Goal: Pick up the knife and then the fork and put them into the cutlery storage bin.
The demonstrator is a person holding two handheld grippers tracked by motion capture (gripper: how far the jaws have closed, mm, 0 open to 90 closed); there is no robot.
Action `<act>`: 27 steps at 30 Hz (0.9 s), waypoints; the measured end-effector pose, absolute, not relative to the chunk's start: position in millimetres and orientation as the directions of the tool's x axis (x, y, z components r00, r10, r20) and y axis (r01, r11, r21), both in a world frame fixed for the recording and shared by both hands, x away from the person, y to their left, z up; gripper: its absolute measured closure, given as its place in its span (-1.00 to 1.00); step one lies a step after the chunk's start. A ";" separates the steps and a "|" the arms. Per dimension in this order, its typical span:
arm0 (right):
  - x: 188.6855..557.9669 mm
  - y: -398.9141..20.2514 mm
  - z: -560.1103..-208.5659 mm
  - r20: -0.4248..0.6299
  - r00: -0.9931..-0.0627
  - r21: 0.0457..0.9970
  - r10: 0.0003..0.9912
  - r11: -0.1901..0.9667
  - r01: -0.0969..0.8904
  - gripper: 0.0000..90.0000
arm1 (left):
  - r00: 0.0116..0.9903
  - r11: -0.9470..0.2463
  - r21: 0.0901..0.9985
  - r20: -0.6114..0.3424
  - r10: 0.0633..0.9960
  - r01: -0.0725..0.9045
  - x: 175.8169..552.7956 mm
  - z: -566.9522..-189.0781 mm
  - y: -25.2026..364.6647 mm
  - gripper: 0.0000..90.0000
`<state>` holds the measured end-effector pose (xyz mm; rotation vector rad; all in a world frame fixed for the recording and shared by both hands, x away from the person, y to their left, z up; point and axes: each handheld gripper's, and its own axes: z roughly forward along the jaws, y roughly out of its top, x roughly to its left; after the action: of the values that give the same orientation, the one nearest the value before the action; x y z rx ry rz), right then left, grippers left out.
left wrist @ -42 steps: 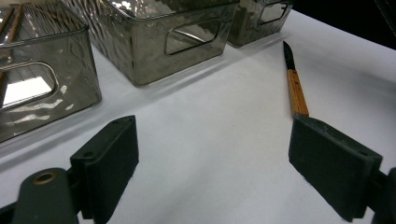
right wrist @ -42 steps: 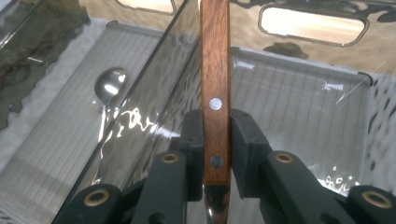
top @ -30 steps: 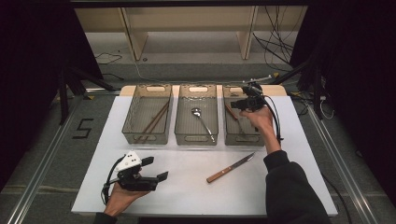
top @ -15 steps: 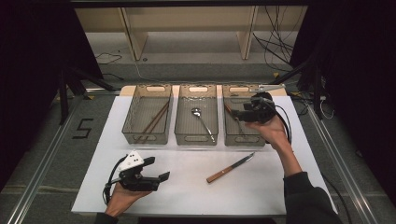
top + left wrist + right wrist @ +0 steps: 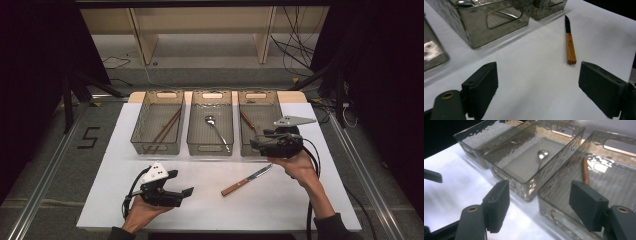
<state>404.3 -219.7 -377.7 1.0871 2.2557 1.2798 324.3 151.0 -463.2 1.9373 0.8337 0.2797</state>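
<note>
My right claw [image 5: 260,143] hovers at the smoky ribbed plastic bin [image 5: 260,102], matte jaws just spread wide, empty. My left claw [image 5: 186,192] gapes empty too. The wooden-handled knife [image 5: 246,180] lies flat on the white table [image 5: 300,210].

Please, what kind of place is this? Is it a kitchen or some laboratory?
Probably a lab recording bench, not a kitchen. A white mat covers the table, three clear bins stand in a row for sorting cutlery, with a knife on the mat. Cables lie on the bare floor behind, beside dark curtains.
</note>
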 end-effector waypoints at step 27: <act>362.1 -231.9 -417.5 0.105 -0.651 0.853 0.752 0.268 0.447 -0.31 | 0.797 -0.460 0.765 -0.113 0.593 0.450 341.1 -464.0 78.7 -0.63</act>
<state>362.1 -231.9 -417.5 1.0963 2.2232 1.3319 341.1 78.7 -464.0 2.1313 0.7693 0.2132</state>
